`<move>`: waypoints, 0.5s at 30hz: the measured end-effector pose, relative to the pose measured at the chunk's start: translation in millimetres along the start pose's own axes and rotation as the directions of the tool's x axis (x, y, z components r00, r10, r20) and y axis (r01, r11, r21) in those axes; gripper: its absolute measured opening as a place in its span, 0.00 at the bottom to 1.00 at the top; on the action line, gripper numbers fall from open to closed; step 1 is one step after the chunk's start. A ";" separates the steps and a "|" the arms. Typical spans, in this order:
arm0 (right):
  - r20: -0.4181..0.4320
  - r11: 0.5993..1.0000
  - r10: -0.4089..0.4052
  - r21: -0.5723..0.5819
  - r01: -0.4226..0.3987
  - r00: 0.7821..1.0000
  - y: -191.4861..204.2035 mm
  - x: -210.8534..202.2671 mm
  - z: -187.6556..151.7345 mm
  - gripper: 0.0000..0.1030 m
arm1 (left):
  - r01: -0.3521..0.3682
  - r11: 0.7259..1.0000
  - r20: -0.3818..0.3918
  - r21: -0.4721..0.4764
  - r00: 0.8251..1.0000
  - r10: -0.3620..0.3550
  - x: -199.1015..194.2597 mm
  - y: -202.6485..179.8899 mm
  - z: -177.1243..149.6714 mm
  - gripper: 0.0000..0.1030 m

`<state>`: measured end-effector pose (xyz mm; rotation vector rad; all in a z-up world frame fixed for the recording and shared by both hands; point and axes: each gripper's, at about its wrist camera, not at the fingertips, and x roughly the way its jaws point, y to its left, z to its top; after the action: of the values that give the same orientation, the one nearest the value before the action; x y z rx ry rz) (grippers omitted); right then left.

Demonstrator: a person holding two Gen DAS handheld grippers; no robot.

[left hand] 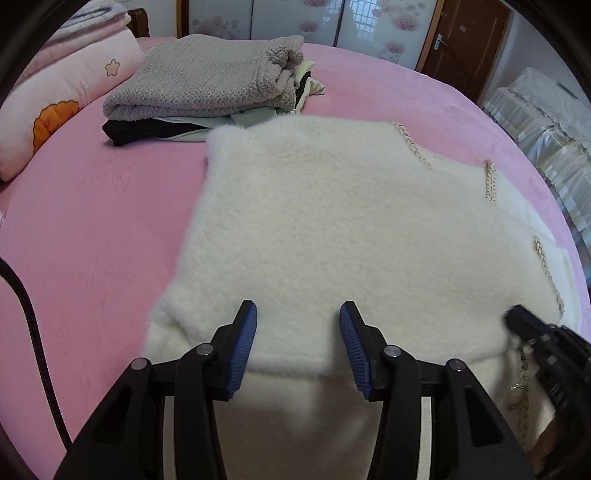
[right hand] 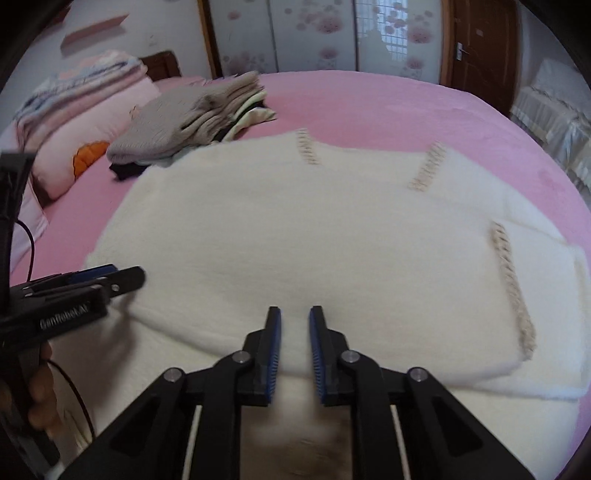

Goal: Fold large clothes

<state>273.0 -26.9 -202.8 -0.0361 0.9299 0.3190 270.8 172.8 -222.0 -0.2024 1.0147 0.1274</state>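
garment: we see a fluffy cream-white fleece garment (left hand: 332,229) spread on the bed sheet, partly folded, with an upper layer lying over a lower one along the near edge.
trim: beige braided stitch lines (left hand: 490,180) run across its far and right-hand parts; a small round silver button (left hand: 515,395) shows at the near right edge.
surface: a pink plush bed sheet (left hand: 92,229) lies under everything.
left gripper: our black left gripper with blue ribbed pads (left hand: 298,345) stands open, jaws well apart, above the near fold edge; nothing is between the pads.
right gripper: our black right gripper with blue ribbed pads (right hand: 294,349) shows a narrow gap between the pads in its own view, no cloth in it; we note it as open, near closed. the frame is blurred.
writing: white lettering on the side of the left gripper, seen in the right wrist view, reads roughly "genrobot.ai" (right hand: 63,320); blur leaves us unsure of the letters.
hand: fingers (right hand: 38,387) of the person wrap that gripper's handle at the left edge.
stack: a pile of folded clothes topped by a grey-beige chunky knit (left hand: 207,83) sits on the far left of the bed, just beyond the cream garment.
bedding: pink folded quilts with an orange flower print (left hand: 55,122) lie left of the pile.
room: a brown wooden door (left hand: 467,40) and floral sliding panels (left hand: 266,18) stand behind.
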 end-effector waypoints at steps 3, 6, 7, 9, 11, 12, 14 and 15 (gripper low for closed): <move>0.015 0.982 -0.175 0.075 0.174 0.984 -46.1 -9.4 -7.7 0.00 | 0.006 1.000 0.004 -0.002 1.000 -0.006 -0.7 5.8 1.2 0.45; 0.002 0.969 -0.128 0.212 0.124 0.992 -93.3 -10.7 -16.1 0.00 | 0.008 1.000 0.009 -0.005 1.000 -0.008 1.7 5.2 -1.7 0.45; 0.005 0.963 -0.086 0.257 0.082 0.996 -102.8 -11.5 -17.3 0.00 | -0.001 1.000 0.012 0.001 1.000 0.001 4.9 4.4 0.1 0.45; 0.001 0.959 -0.088 0.271 0.085 0.996 -103.8 -10.8 -15.9 0.00 | -0.026 1.000 0.021 0.017 0.999 0.025 8.1 3.3 1.4 0.45; -0.001 0.962 -0.148 0.231 0.145 0.989 -92.2 -9.1 -14.6 0.00 | -0.048 0.998 0.025 0.028 0.999 0.048 8.4 -1.0 1.3 0.45; -0.002 0.963 -0.182 0.202 0.178 0.983 -85.1 -8.2 -13.6 0.01 | -0.056 0.998 0.024 0.031 0.998 0.055 8.5 -1.9 2.1 0.45; -0.002 0.962 -0.219 0.169 0.216 0.976 -77.2 -6.5 -11.0 0.04 | -0.060 0.998 0.016 0.027 0.998 0.059 7.6 -2.1 4.1 0.45; -0.005 0.960 -0.230 0.162 0.228 0.973 -76.3 -7.5 -11.2 0.04 | -0.057 0.998 0.010 0.021 0.998 0.057 6.6 -1.6 5.4 0.45</move>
<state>281.9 -103.4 -211.6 0.0077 0.9248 0.0283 279.0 172.5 -224.7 -0.1529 1.0125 0.1691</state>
